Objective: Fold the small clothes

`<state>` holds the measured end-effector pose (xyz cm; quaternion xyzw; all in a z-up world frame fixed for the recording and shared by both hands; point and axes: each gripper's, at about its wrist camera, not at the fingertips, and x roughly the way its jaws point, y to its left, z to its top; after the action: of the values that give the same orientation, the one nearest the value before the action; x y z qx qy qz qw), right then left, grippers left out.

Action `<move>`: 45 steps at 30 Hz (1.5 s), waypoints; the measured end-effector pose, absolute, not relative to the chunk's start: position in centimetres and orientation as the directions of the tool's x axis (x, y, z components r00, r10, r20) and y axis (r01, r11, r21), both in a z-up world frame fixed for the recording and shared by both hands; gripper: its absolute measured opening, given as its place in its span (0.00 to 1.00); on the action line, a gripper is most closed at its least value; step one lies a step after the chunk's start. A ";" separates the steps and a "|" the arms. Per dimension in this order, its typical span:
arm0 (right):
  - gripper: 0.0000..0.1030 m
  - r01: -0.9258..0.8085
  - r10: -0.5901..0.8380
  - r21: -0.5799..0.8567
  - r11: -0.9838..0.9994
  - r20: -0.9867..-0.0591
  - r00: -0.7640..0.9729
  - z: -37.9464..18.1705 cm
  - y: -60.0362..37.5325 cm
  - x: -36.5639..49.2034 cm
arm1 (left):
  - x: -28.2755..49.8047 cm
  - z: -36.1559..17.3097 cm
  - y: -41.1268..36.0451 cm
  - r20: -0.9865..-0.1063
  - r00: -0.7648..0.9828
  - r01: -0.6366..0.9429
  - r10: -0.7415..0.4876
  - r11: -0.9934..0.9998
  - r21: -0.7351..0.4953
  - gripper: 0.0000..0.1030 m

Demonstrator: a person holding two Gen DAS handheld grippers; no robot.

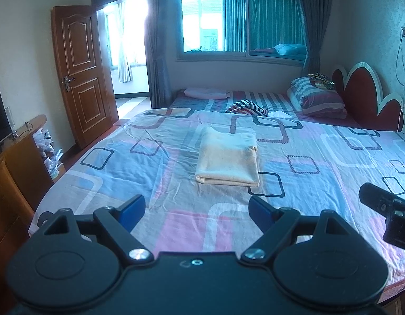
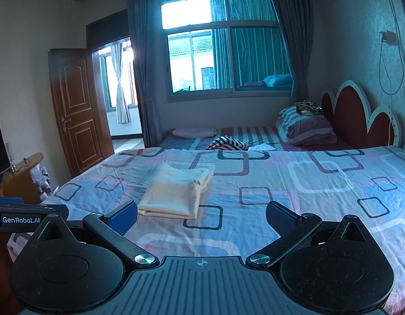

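A cream garment (image 1: 228, 157) lies folded into a neat rectangle on the patterned bedsheet (image 1: 320, 157). My left gripper (image 1: 197, 214) hovers just short of the garment's near edge, open, with nothing between its blue pads. In the right wrist view the same folded garment (image 2: 176, 193) sits ahead and to the left. My right gripper (image 2: 202, 218) is open and empty over the sheet (image 2: 281, 197), its left finger close to the garment's near corner. The right gripper's body (image 1: 386, 210) shows at the right edge of the left wrist view.
A striped garment (image 1: 248, 107) and a pink folded cloth (image 1: 205, 93) lie farther back on the bed, with pillows (image 1: 315, 99) by the red headboard (image 1: 365, 97). A wooden cabinet (image 1: 16, 162) and an open door (image 1: 81, 73) stand to the left.
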<state>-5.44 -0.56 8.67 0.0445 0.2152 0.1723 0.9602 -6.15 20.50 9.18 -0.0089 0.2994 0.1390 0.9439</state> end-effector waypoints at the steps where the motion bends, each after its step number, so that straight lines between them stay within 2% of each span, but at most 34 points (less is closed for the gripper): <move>1: 1.00 -0.311 0.350 0.161 0.937 -0.399 0.848 8.7 -0.6 -5.5 | -6.2 9.2 20.5 -0.568 0.782 -0.268 0.257 0.961 0.067 0.82; 45: 1.00 -0.315 0.352 0.159 0.936 -0.428 0.833 7.9 0.2 -4.4 | -5.5 9.4 20.5 -0.577 0.775 -0.270 0.257 0.961 0.065 0.82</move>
<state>-4.40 0.20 7.91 0.0410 0.2310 0.1743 0.9563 -5.53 20.50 9.41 -0.0108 0.3044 0.1400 0.9421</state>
